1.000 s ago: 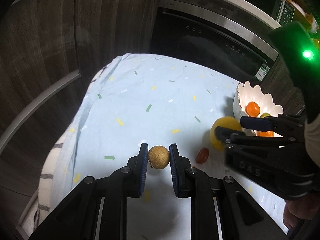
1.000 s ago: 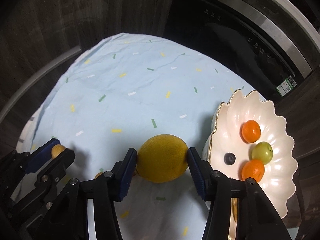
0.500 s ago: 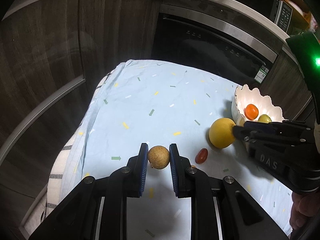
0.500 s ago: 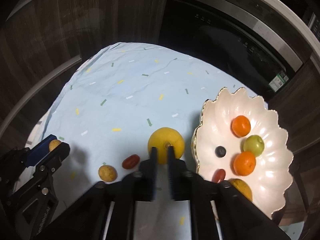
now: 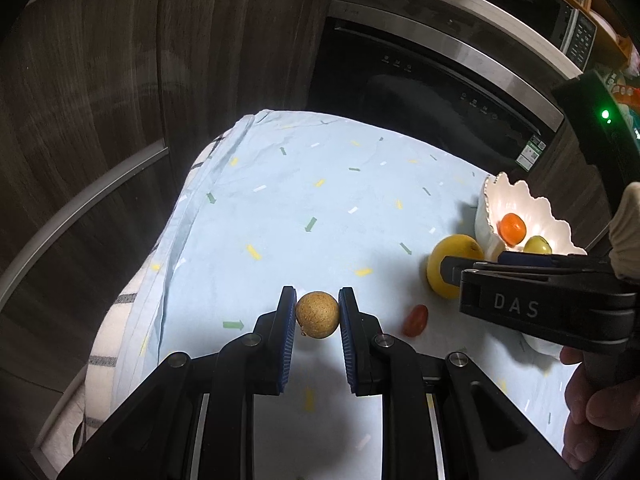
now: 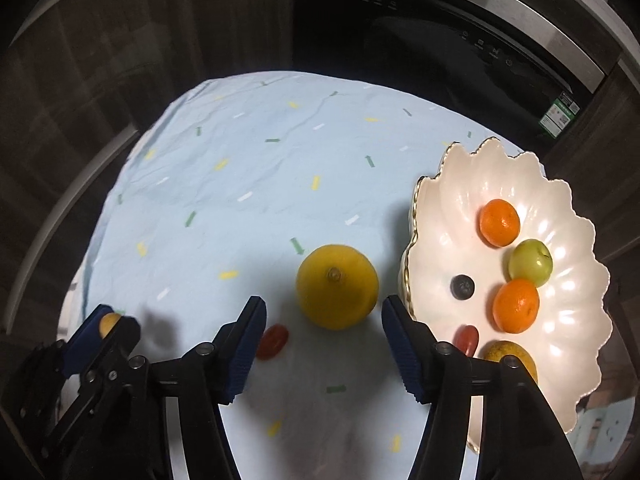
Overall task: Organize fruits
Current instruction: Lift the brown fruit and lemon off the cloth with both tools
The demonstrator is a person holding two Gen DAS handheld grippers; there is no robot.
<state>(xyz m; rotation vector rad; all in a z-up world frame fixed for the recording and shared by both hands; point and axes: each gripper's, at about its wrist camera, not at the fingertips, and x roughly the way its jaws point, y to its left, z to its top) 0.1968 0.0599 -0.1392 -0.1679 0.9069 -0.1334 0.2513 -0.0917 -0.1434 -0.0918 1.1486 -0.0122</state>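
Left gripper (image 5: 317, 314) jaws clamp a small brown fruit (image 5: 317, 314), probably a longan. Right gripper (image 6: 323, 314) jaws wide apart, yellow citrus (image 6: 337, 286) just ahead between them; scalloped bowl (image 6: 440, 216) right of them, cherry tomato (image 6: 272, 341) beside left jaw.

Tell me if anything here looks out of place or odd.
Nothing looks damaged or spilled. Only the yellow citrus and a red cherry tomato lie loose on the cloth, outside the scalloped bowl.
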